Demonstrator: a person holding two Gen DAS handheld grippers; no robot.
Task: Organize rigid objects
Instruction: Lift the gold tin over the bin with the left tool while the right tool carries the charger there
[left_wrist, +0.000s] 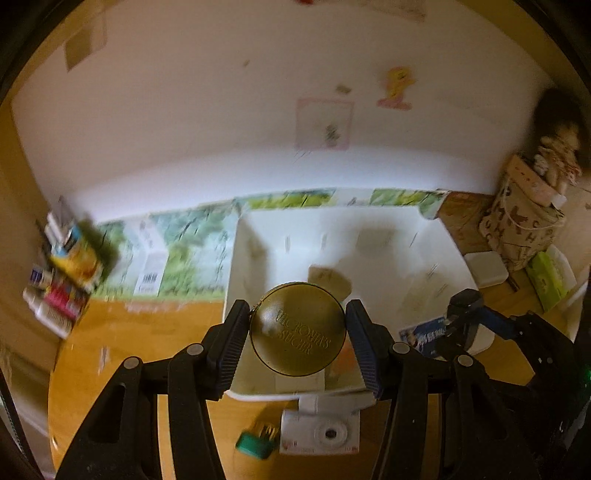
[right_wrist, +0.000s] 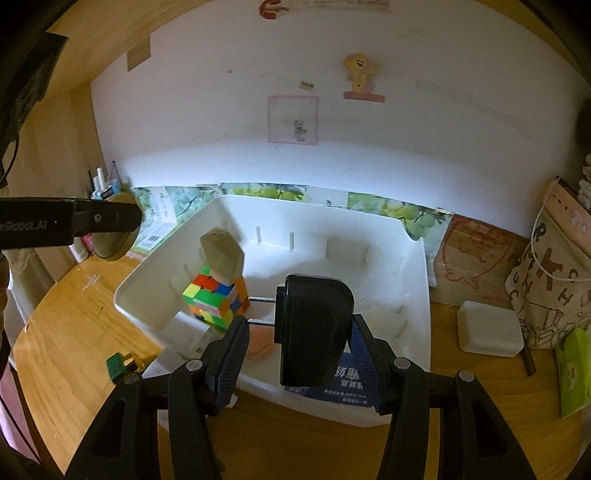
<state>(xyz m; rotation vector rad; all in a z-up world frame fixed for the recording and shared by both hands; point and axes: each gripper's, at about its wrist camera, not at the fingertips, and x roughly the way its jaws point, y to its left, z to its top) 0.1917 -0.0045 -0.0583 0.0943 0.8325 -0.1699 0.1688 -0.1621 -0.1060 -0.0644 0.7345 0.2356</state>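
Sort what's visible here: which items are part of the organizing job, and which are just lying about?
In the job:
- round gold tin, in the left gripper
- black plug adapter, in the right gripper
- white bin
- Rubik's cube and wooden block inside it

Lying about:
- patterned tote bag
- wall stickers
- small white box

A pony sticker (right_wrist: 360, 75) and a pink-framed drawing (right_wrist: 293, 120) sit upper centre on the wall. At right, a lettered bag (right_wrist: 554, 288) stands behind a white box (right_wrist: 489, 328).
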